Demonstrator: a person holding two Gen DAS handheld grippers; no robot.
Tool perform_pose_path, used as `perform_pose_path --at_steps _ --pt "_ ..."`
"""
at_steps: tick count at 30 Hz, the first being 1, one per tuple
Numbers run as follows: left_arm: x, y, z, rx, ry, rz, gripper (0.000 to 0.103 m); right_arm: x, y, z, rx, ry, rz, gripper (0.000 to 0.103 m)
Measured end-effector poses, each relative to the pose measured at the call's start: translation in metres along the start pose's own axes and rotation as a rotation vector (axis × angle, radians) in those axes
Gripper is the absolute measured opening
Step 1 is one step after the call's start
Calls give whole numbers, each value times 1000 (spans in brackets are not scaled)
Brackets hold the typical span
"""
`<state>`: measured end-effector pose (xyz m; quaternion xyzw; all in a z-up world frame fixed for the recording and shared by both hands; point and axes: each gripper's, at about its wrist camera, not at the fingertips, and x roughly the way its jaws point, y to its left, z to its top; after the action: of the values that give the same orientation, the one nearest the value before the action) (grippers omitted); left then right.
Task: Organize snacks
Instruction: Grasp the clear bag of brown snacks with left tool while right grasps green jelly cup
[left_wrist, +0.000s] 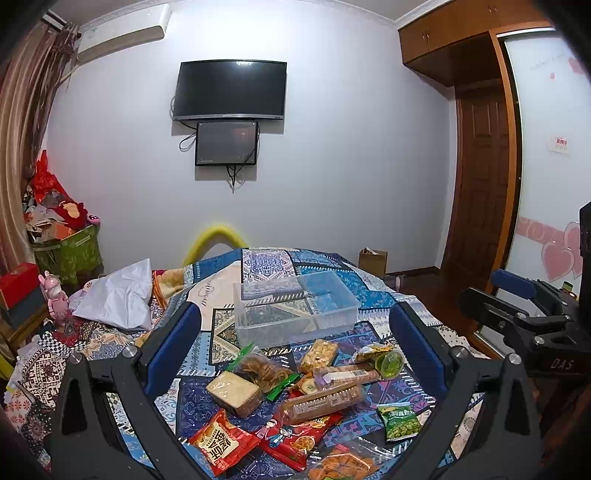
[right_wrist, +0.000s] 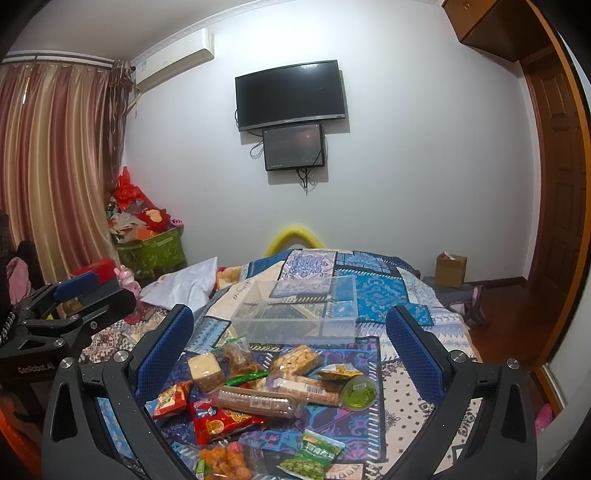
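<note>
L tongs (left_wrist: 295, 347) wide & empty above the snack pile (left_wrist: 295, 398), R tongs (right_wrist: 290, 343) likewise wide w/ nothing held, clear bin (left_wrist: 295, 310) empty just beyond both; risk: slick overlapping wrappers, so a grab may snag two or slip.

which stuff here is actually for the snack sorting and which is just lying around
For the job:
- clear plastic bin, empty
- snack pile on the patterned bedspread
- green pea packet
- green jelly cup
- left hand-held gripper and right hand-held gripper, both open

Just lying about:
- white pillow
- cardboard box
- wall TV
- green storage box
</note>
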<state>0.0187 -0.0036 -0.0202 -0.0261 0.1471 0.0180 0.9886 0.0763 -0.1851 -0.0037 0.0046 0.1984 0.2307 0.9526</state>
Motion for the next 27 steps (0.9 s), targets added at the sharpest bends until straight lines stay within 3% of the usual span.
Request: perform_pose_path --at_steps 11,16,24,27 --pt "37 19 -14 -35 105 -31 103 28 -22 -16 40 88 5 103" --pt "65 29 -28 -39 177 -1 103 45 -34 -30 49 137 -12 103" --pt "127 55 -50 -112 337 -17 103 92 -57 -50 53 289 -11 103" --pt "151 56 -57 -87 370 13 97 112 -70 -58 99 337 15 103"
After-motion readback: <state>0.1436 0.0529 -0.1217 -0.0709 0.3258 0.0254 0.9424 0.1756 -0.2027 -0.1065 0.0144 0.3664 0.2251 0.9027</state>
